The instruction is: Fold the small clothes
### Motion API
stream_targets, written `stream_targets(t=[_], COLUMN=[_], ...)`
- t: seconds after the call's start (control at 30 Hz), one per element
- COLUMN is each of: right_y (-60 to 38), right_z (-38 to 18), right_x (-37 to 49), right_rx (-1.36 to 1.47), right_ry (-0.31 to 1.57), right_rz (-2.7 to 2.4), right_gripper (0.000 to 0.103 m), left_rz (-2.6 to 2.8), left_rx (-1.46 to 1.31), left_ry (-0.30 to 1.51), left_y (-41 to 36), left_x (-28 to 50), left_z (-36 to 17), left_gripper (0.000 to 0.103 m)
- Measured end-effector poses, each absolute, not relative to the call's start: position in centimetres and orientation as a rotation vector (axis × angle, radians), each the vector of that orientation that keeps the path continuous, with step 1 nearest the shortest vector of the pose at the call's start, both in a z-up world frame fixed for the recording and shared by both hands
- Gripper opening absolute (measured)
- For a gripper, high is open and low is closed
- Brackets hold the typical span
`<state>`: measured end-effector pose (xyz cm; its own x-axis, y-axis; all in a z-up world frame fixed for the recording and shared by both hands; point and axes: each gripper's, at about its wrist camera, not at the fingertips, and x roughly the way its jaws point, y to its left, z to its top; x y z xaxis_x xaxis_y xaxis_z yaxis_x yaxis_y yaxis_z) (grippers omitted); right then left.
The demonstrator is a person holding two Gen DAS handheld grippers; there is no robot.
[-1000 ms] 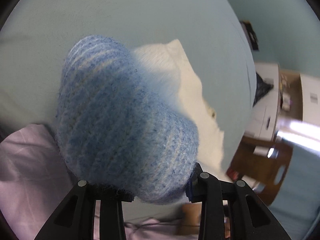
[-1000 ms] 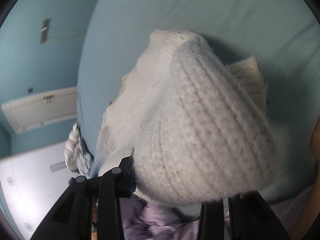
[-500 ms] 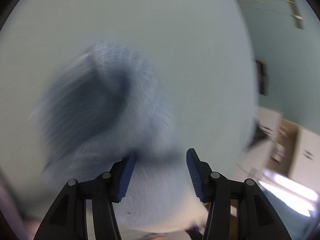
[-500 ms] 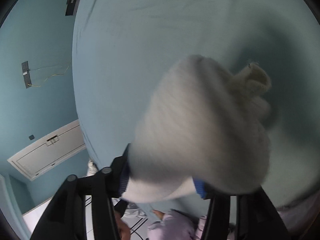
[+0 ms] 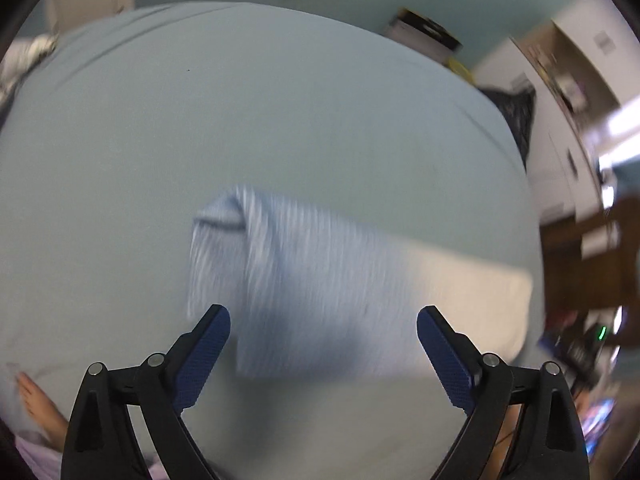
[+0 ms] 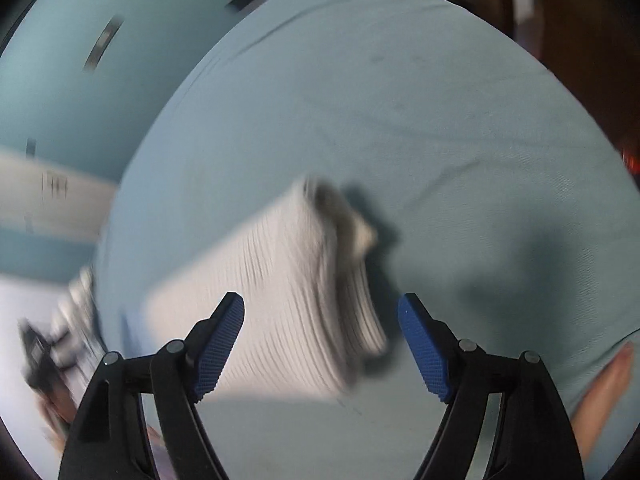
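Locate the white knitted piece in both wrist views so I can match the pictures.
Left wrist: white knitted piece lies at right of centre, beside the blue striped knit.
Right wrist: it lies centre-left, beyond the open right gripper.
Shared landmark: the light blue bed sheet beneath it.
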<state>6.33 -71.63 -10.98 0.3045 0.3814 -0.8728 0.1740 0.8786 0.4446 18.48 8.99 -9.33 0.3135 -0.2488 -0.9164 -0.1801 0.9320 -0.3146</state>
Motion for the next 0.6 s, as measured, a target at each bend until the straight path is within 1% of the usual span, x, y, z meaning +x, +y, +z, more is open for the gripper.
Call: stream_targets(t=[0.1,0.17,0.2,0.23,0.37,0.5,0.57,0.6], right_y=[-72.1,-71.2,-70.5,-70.4,-72.3,-67.8,-65.9,-64.0], right_z=[-12.5,-14.0,-15.0,-15.7,-16.2,-15.0,-14.5,-14.6], right_x=[3.4,3.4,3.4,3.1,2.7,4.1,4.4,4.4], right_rx=[0.445,0.415,0.399,0.386,0.396,0.395,0.329,0.251], right_ry=[1.249,1.266,1.287,1.308,1.266,1.247,1.253,1.263], right_rz=[0.176,0.200,0.212,0.228,0.294,0.293,0.296,0.256], right_gripper=[0.076,0.065,0.052,0.049,0.049,0.049,0.049,0.049], left_rz=[-0.064,-0.068,-0.059,-0.050,-0.049,-0.017,-0.032,-0.039], left_rx=[-0.332,-0.303,-0.284,-0.265,-0.260,-0.291,-0.268,-0.237], left_ry=[1.253,1.252,1.252,1.256,1.200,1.176,1.190,1.202], left_y=[8.2,8.4,8.5,8.6,8.5,8.7,8.0,7.4], left_x=[15.6,14.3,14.3,14.0,13.7,15.2,15.8,16.2], left_z=[-10.6,-11.8,-12.3,-12.7,-14.2,-15.4,-15.5,-15.7], left_gripper=[0.095,0.095,0.095,0.095,0.095,0.095,0.095,0.095])
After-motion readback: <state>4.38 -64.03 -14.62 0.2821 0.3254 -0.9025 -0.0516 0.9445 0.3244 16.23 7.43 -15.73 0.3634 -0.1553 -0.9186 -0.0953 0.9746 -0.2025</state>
